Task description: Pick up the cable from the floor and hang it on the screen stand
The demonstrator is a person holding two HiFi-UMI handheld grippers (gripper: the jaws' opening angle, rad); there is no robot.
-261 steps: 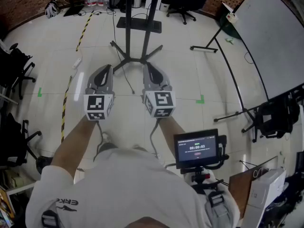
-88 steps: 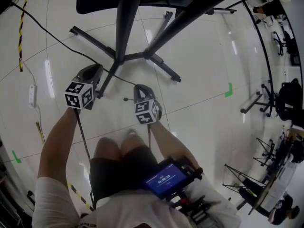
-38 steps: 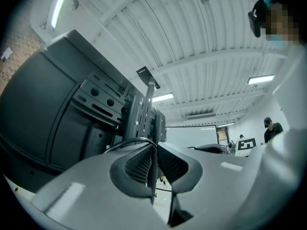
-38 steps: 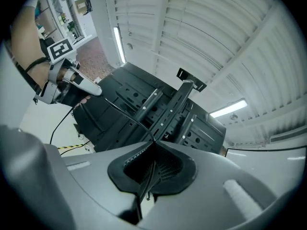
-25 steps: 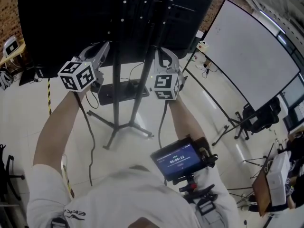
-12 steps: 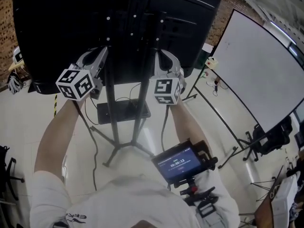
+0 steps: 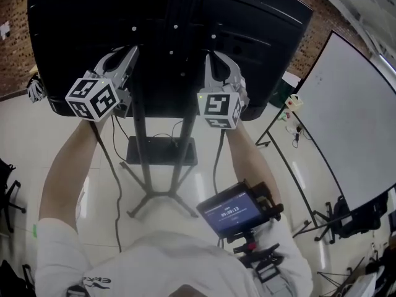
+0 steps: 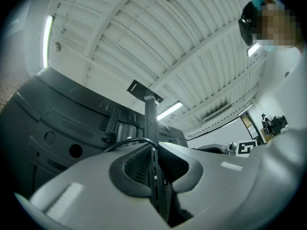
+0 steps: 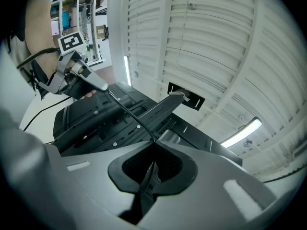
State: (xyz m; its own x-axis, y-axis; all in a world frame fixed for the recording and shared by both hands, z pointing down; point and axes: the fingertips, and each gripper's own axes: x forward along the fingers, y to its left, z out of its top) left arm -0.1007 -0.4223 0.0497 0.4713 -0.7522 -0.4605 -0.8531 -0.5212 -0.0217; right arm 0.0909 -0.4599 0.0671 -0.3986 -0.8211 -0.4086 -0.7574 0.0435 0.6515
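Both ends of a span of cable (image 9: 128,113) were pinched, by the right gripper (image 7: 218,59) tightly and the left gripper (image 7: 127,53) with jaws just eased slightly apart, so it was stretched left-right across the near side of the stand (image 7: 140,135) between them.

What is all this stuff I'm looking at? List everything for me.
screen: one, black, top, seen from behind
stand: one, black, carrying the screen
shelf: one, black, low on the stand
cable: one, black, strung between the two grippers
whiteboard: one, white, right
display: one, lit, at the person's chest
chair: one, black, left floor edge
arms: two, bare, raised towards the screen
left gripper: grey, cable between its jaws, which have just been opening
right gripper: grey, shut on the cable
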